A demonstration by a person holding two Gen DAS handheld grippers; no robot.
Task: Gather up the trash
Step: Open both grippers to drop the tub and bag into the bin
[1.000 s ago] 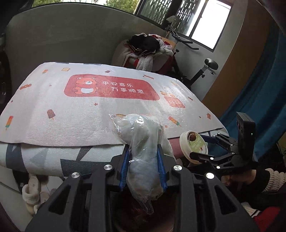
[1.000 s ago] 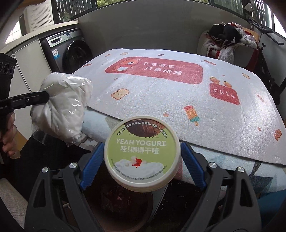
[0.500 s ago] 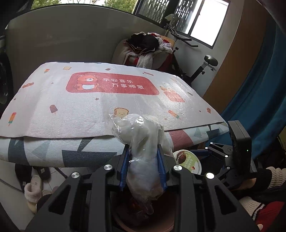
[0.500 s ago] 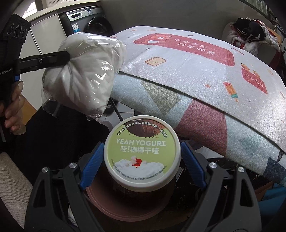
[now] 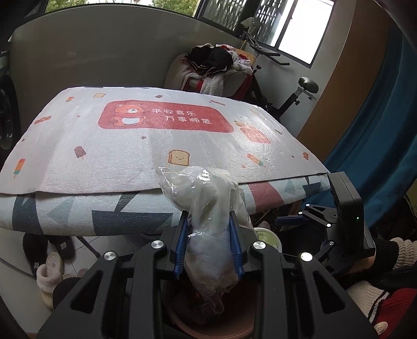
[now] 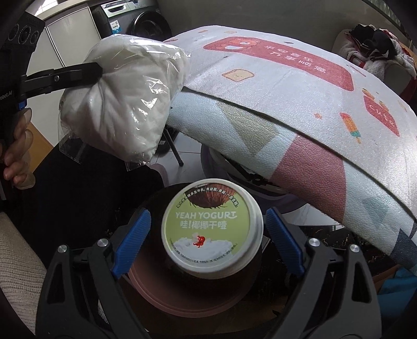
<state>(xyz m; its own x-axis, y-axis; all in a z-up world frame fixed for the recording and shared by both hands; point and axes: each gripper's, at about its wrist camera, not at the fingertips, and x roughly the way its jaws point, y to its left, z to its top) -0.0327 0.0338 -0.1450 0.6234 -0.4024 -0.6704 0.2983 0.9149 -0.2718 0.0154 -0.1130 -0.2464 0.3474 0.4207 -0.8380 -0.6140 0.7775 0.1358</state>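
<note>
My left gripper (image 5: 208, 247) is shut on a clear plastic bag of white tissue (image 5: 206, 208) and holds it over a pinkish-brown trash bin (image 5: 208, 320) below the table edge. The bag also shows in the right wrist view (image 6: 122, 104). My right gripper (image 6: 208, 240) is open, its blue pads apart from the yogurt cup (image 6: 211, 226), a green-lidded "YEAH YOGURT" tub that sits loose between them over the bin mouth (image 6: 182, 294). The cup shows small in the left wrist view (image 5: 267, 237), beside the right gripper (image 5: 289, 221).
A table with a white printed foam mat (image 5: 156, 135) stands just behind the bin, its edge overhanging (image 6: 299, 146). Slippers (image 5: 49, 268) lie on the floor at left. A chair piled with clothes (image 5: 213, 67) and an exercise bike (image 5: 292, 86) stand behind. A washing machine (image 6: 130, 18) is at far left.
Both grippers have come down from table height to below the table edge, over the bin. My right gripper has opened and let go of the yogurt cup.
</note>
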